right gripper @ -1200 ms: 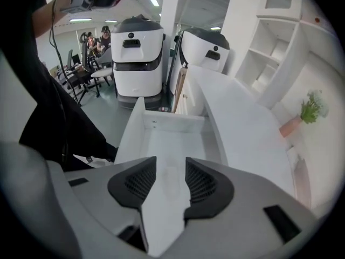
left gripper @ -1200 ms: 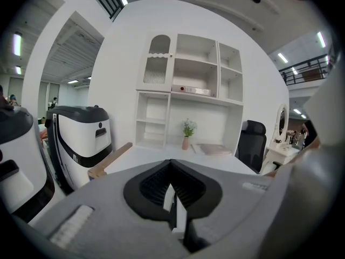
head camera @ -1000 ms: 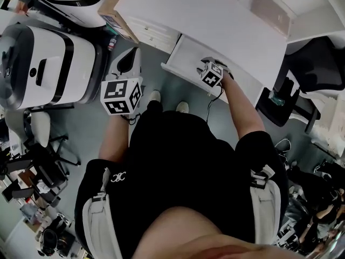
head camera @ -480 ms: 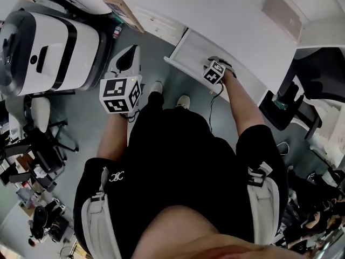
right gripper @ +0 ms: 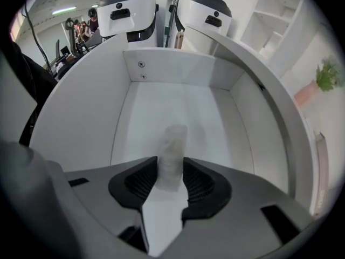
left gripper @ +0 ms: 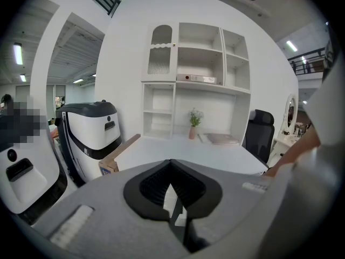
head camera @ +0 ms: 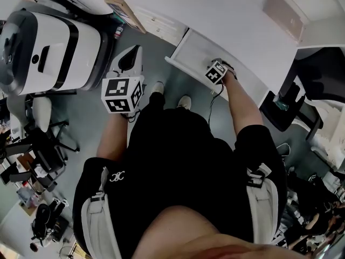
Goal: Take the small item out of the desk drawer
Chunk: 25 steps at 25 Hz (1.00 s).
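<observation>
Plainly the step in hand is the grasp itself. From the head view, the drawer [head camera: 188,50] stands pulled out from under the white table [head camera: 215,15] at upper centre. The right gripper [head camera: 215,70] points steeply down into it, and its marker cube covers what lies beneath. The left gripper [head camera: 131,55] hangs apart at centre left, over the floor and clear of the drawer.

In the left gripper view, the jaws are drawn together with nothing between them. Only the table top and white shelves show beyond, so this gripper seems idle.

In the right gripper view, the small item [right gripper: 172,155] stands between the jaws at lower centre, on the white drawer floor and well short of the back wall. The jaws have just been closing on it. The pads sit close against its two sides, though a firm squeeze isn't evident yet.

The item looks pale and cloudy, roughly upright and narrow, blurred at its top and nearly the colour of the drawer. I'd guess it is light and may be slippery. The next move probably calls for finishing the squeeze squarely, then lifting straight up past the drawer walls.
</observation>
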Available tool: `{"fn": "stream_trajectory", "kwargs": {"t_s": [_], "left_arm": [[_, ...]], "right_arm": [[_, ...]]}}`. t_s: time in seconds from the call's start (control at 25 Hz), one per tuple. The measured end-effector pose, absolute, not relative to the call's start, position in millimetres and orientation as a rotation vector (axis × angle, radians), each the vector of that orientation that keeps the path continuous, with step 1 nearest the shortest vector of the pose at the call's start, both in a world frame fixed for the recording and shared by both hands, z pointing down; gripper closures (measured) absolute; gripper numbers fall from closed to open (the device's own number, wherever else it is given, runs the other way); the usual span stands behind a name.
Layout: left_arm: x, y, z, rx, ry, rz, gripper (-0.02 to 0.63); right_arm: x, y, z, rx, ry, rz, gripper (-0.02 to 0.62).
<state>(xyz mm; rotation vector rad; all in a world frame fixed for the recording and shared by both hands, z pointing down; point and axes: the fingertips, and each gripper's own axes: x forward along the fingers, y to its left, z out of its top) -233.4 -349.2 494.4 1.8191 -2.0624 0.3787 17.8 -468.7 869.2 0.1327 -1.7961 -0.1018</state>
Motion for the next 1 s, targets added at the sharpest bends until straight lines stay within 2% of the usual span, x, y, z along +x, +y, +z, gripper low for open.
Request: {"fn": "stream_trajectory", "kwargs": {"t_s": [0.52,0.76,1.0], "left_arm": [[-236,-340,497,1.854,-2.027,0.409,0.592],[-234,-348,487,1.93,-1.996,0.372,0.592],[-220,-365,474,2.045,-1.934,0.329,0.592]], "right_arm": [[3,-471,844,0.229,-1.906,-0.081,0.476],[-19,-465,798,0.267,-2.007,-0.023,0.482],[-45,-471,717,0.432,-2.193,0.019,0.485]]}}
